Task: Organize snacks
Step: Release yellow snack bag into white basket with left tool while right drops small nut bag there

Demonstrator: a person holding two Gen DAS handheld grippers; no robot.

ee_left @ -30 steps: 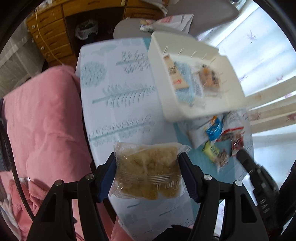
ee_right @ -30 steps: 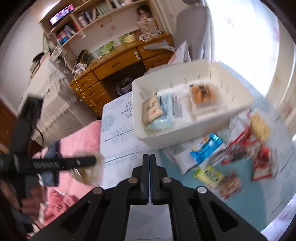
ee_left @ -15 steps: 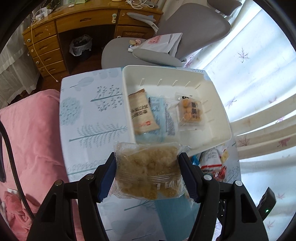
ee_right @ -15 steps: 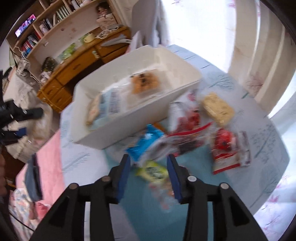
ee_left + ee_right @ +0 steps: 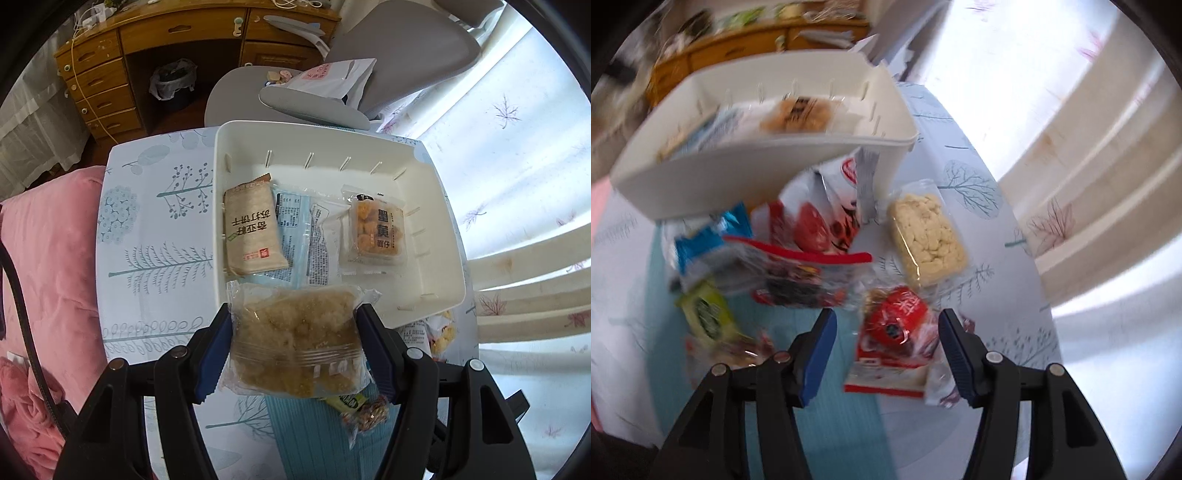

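one clear packet of brown crumbly snack (image 5: 295,343) sits clamped between the left gripper (image 5: 295,347) fingers, just short of the white bin (image 5: 439,236) ahead, which holds four packets. the right gripper (image 5: 884,354) fingers stand wide apart, gripping nothing, a red-wrapped snack (image 5: 897,332) between them; roughly six more packets lie beyond.

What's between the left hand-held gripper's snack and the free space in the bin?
Nothing visible. The left hand-held gripper holds the snack at the bin's near rim, with bare floor just beyond, right of the orange packet.
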